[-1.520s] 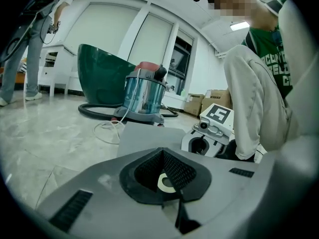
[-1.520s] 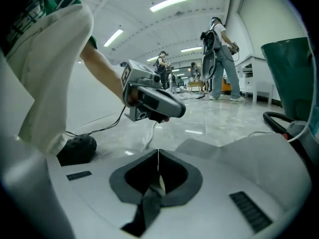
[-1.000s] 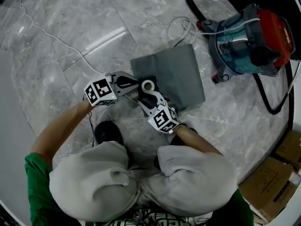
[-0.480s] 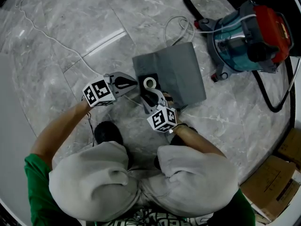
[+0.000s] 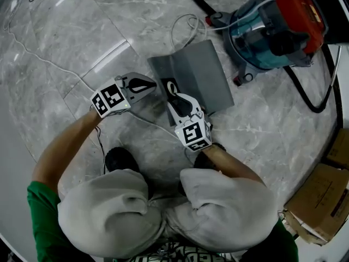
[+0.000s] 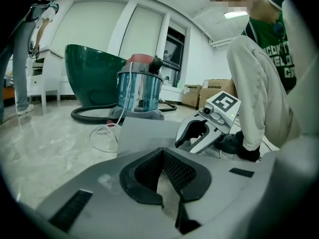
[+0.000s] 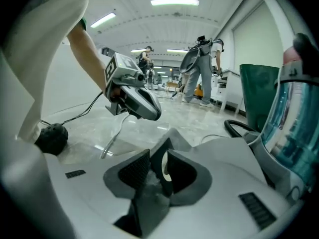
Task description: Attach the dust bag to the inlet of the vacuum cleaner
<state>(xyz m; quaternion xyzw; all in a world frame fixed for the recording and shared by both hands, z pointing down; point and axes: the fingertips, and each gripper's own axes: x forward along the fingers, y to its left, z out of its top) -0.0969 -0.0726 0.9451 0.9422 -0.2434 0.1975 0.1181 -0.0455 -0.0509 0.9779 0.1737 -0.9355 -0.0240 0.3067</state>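
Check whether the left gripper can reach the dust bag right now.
Probably yes: the left gripper is open and empty, close beside the dust bag, with only bare floor between. The right gripper grips the bag's collar.

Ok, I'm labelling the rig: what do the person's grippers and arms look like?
Left gripper: grey body, black-lined jaws, a cube of black-and-white square markers, thin black cable. Right gripper: white body, same lining and cube. Short green sleeves.

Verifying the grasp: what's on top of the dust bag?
The right gripper lies over the bag, jaws closed on its black collar. In the head view, the gripper covers most of the collar's opening.
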